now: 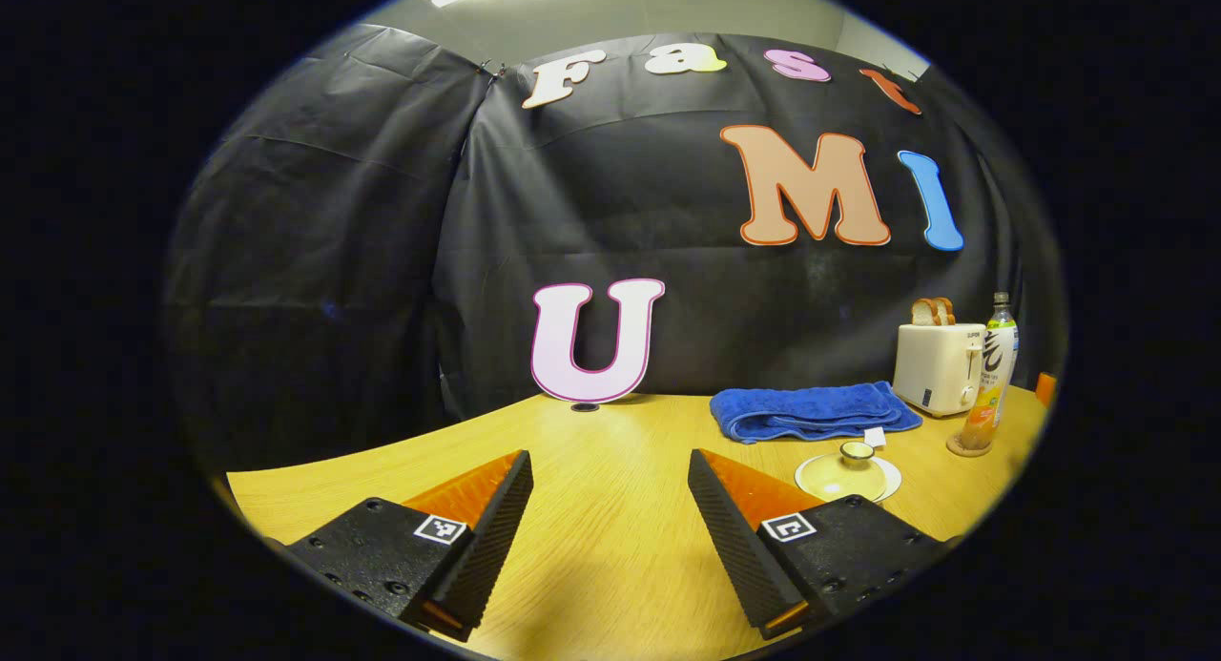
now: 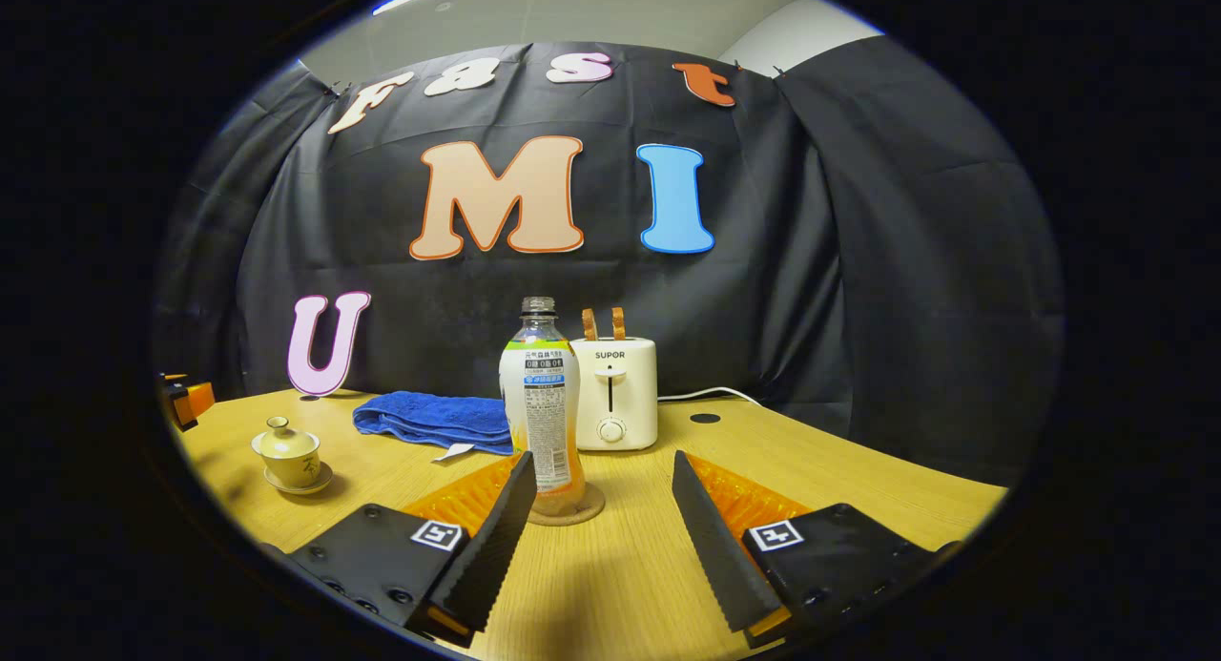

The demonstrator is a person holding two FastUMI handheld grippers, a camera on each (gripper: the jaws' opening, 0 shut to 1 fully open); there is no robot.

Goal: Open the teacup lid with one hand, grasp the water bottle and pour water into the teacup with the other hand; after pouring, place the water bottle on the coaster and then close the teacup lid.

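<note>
The pale yellow teacup [image 1: 847, 474] stands on its saucer with the knobbed lid on, just beyond the right finger of my left gripper [image 1: 609, 456]. That gripper is open and holds nothing. The water bottle [image 2: 542, 408], holding some orange liquid, stands upright on a round coaster [image 2: 572, 508]. It is close ahead of my right gripper [image 2: 604, 458], beside its left fingertip and untouched. The right gripper is open too. The teacup [image 2: 286, 451] sits at the far left of the right gripper view. The bottle [image 1: 989, 375] stands far right in the left gripper view.
A folded blue towel [image 1: 811, 411] lies behind the teacup. A white toaster [image 2: 615, 389] with bread slices stands behind the bottle, its cable running right. The wooden table [image 2: 839, 470] ends at the black cloth wall. The left gripper [image 2: 186, 399] peeks in at the left edge.
</note>
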